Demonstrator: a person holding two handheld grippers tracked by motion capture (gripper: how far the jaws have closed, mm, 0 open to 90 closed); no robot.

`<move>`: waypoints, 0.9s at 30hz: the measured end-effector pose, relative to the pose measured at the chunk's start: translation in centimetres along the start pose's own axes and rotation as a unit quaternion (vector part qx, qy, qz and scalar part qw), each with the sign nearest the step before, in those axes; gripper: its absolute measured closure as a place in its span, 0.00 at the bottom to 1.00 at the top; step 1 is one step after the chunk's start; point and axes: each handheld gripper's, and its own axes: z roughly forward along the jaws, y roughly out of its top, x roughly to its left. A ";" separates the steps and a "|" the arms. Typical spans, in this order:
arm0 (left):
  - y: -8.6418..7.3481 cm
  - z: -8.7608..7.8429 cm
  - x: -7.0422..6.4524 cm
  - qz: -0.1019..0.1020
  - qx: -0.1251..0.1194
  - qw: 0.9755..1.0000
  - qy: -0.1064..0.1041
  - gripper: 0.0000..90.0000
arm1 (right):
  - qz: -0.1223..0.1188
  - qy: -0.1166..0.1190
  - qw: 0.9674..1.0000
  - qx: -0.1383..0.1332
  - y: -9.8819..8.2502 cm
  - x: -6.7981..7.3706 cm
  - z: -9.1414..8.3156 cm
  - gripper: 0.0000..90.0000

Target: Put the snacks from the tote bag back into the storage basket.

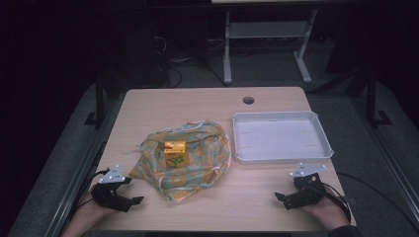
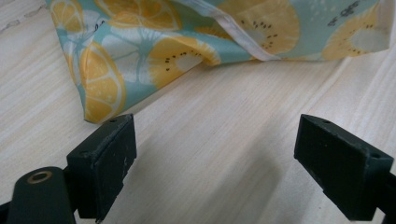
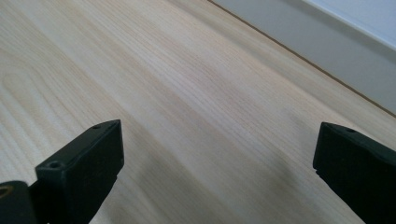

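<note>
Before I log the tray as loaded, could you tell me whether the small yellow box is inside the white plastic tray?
No, the small yellow box sits on the fruit-print cloth, left of the white plastic tray.

Light wood table (image 1: 207, 106) at centre, rounded corners, round cable hole (image 1: 248, 100) near far edge. Grey floor (image 1: 395, 148) on both sides of table and beyond it. Beyond table's far edge: white metal frame (image 1: 267, 39) with two legs and low crossbar, standing on floor. Dark cables (image 1: 183, 69) lie on floor left of frame. Black stand feet (image 1: 94, 118) at table's left and right far corners. Room dim; surroundings behind and left of table nearly black, detail lost.
</note>
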 end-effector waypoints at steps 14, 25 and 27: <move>1.3 -0.7 0.1 0.005 -0.002 1.000 -0.009 0.15 | 0.001 0.008 1.000 -0.008 -0.2 0.2 -0.3 0.02; 3.1 -1.3 0.4 0.010 -0.007 1.000 -0.019 0.15 | 0.001 0.009 1.000 -0.011 0.0 0.5 -0.4 0.02; 3.2 -1.4 0.5 0.008 -0.013 1.000 -0.019 0.15 | 0.000 0.011 1.000 -0.011 0.0 0.5 -0.4 0.02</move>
